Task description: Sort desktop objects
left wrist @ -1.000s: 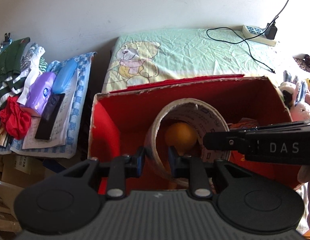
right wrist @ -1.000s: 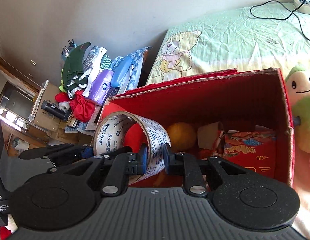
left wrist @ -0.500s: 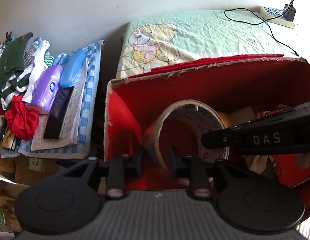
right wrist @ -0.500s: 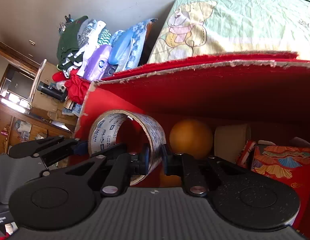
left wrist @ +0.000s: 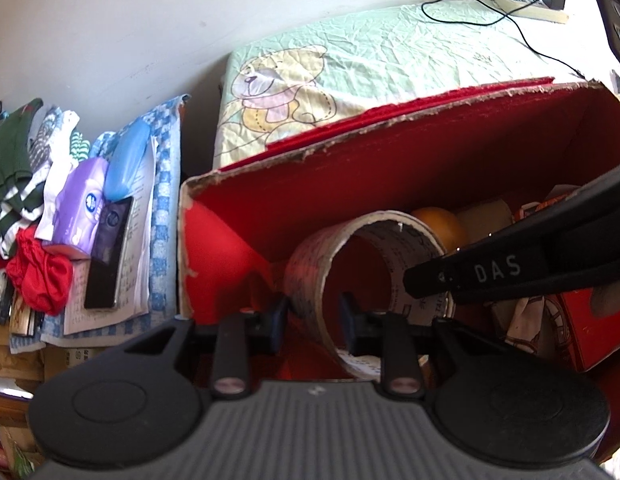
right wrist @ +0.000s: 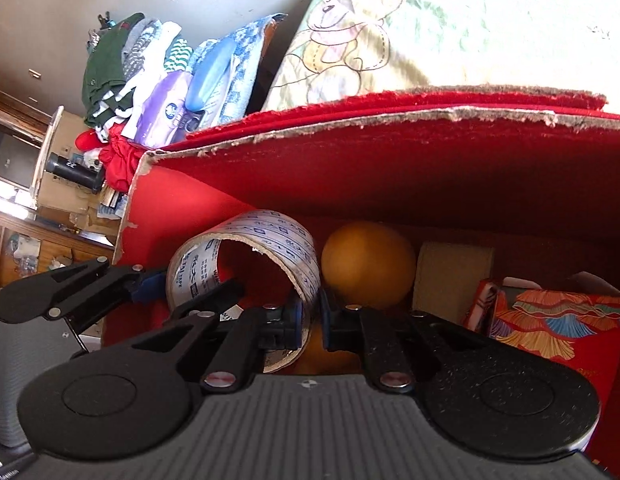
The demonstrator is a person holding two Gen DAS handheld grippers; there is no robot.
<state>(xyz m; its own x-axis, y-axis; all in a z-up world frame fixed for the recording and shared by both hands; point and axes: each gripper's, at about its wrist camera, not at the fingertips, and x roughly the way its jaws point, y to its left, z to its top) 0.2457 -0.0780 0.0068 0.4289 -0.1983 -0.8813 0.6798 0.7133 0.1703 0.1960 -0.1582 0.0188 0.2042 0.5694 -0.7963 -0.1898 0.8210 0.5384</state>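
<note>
Left wrist view: one roll of tape (left wrist: pixel 373 272), printed all over with small blue writing too fine to read here, stands on edge inside the red cardboard box (left wrist: pixel 389 168), its wall pinched between the jaws of the left gripper (left wrist: pixel 313 316), one finger outside the ring and one inside. From the right wrist the same roll (right wrist: pixel 246 264) shows the word "TAPE" among its blue print, and the right gripper (right wrist: pixel 311 318) has its jaws closed on the roll's far wall. Across the left view's right side runs the right gripper's black finger (left wrist: pixel 509 268) lettered "DAS". Just beyond the jaws, one orange ball (right wrist: pixel 367 264) rests on the box floor, touching the roll; beside it sits one pale block (right wrist: pixel 453 276), then one red packet with a fan pattern (right wrist: pixel 557 320). Left of the jaws, outside the box, lie one purple tissue pack (left wrist: pixel 80 208) with a round blue logo, one blue case (left wrist: pixel 128 164) and one dark phone (left wrist: pixel 108 256).
</note>
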